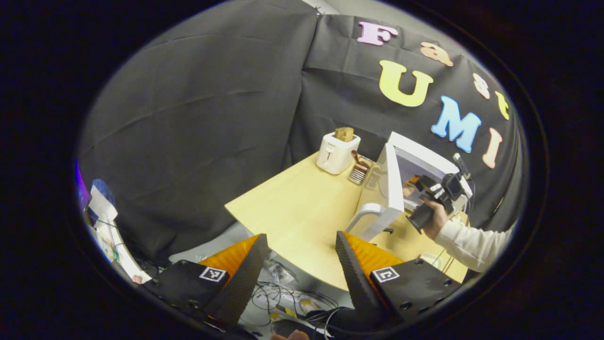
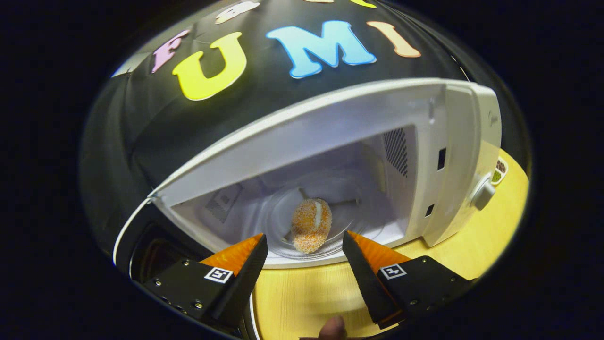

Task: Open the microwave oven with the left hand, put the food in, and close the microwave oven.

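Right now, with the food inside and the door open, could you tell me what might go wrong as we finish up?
1. The right gripper sits open just in front of the microwave; swinging the door shut before it backs away could trap it.
2. The food lies toward the front of the glass plate, so a hard slam might roll it.
3. The left gripper is open and off the door handle, so it could miss.

Pale wooden table [image 1: 292, 212] against the black cloth wall

On it, at the far end, stands a white toaster [image 1: 336, 152] with a slice of bread poking up; just beside it lies a small metal rack [image 1: 360, 172], and next comes the white microwave oven [image 2: 330, 156], its door [image 1: 389, 189] swung open over the tabletop.
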The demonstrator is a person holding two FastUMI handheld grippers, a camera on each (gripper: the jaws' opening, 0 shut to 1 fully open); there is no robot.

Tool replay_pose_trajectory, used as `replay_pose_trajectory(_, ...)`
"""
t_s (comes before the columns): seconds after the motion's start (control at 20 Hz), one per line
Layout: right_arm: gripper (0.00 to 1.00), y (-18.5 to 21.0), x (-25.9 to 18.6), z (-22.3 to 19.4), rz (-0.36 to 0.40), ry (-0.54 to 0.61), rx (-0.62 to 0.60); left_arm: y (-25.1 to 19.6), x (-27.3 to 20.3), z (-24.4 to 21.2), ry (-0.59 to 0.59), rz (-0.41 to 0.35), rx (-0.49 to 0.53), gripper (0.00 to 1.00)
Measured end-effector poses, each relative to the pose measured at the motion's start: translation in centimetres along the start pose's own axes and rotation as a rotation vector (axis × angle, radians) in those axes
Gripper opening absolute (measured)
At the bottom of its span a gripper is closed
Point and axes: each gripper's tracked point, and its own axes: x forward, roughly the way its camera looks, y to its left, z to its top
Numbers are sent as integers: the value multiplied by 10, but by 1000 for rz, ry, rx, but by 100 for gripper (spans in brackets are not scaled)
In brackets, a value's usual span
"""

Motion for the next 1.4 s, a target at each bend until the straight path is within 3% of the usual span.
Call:
replay_pose_trajectory(0.15,97,5,-58,6,58,20,-26,4,32,4,0,-73,14,96)
replay_pose_trajectory(0.3,97,-1,-122,15,61,3,-62,-1,74,5,17,-167,58,100)
replay_pose_trajectory(0.45,97,-9,-180,7,90,55,-57,-15,108,3,25,-269,108,92)
replay_pose_trajectory(0.75,97,-52,-288,-9,18,54,-66,-50,147,-19,63,-426,185,100)
replay_pose_trajectory(1.05,98,-69,-366,-26,7,37,-120,-81,167,-28,65,-443,283,97)
replay_pose_trajectory(1.2,98,-84,-393,-24,24,46,-127,-122,161,-26,74,-475,267,97)
replay_pose_trajectory(1.3,98,-99,-412,-14,27,27,-147,-152,156,-30,64,-476,308,100)
replay_pose_trajectory(1.4,98,-117,-430,-4,37,2,-172,-186,151,-38,61,-484,340,92)
